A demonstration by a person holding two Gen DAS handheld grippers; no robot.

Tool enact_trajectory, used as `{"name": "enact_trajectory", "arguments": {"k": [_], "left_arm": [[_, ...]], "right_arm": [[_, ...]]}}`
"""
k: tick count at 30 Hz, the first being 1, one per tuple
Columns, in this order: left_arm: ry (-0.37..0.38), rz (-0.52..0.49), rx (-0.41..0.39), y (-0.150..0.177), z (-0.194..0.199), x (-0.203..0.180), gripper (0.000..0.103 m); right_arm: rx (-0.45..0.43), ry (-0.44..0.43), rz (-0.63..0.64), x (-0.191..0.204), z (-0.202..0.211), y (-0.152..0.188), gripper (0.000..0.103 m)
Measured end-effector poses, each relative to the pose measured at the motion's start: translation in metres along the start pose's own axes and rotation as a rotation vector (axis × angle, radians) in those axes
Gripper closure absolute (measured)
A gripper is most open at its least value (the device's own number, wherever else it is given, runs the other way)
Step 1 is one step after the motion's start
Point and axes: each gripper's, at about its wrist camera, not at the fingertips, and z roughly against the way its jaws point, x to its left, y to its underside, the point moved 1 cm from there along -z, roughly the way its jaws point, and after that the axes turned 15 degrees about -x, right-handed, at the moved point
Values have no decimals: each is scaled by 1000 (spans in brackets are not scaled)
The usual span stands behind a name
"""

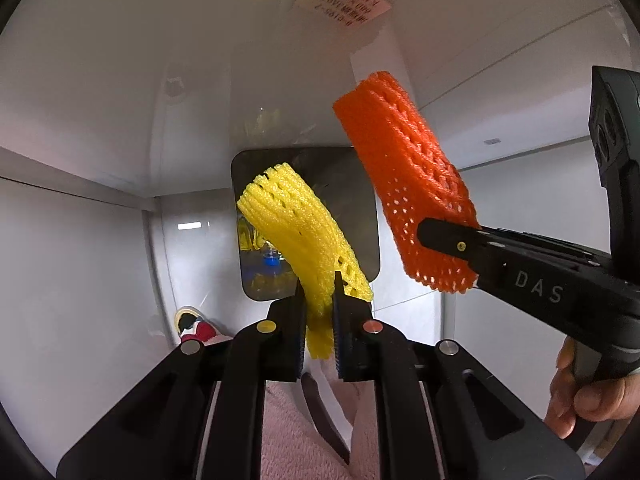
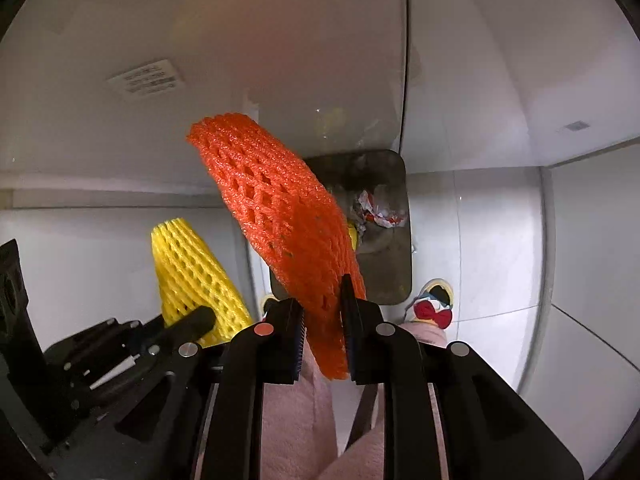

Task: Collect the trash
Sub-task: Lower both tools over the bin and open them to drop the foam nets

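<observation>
Left gripper (image 1: 318,300) jaws pinch a yellow foam mesh fruit sleeve (image 1: 298,236), right gripper (image 2: 323,312) jaws pinch an orange foam mesh fruit sleeve (image 2: 280,216), both held above a dark rectangular trash bin (image 2: 394,276) holding litter.

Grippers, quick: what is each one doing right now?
Left gripper: shut on the yellow foam net.
Right gripper: shut on the orange foam net.

Glossy white cabinet panels (image 1: 100,80) all around
</observation>
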Motion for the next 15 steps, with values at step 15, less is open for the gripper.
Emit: {"name": "enact_trajectory", "arguments": {"k": [15], "left_arm": [[-1,0,10,-9,-9,-3,68]], "right_arm": [[-9,-6,-57,2,-5,-21,69]]}}
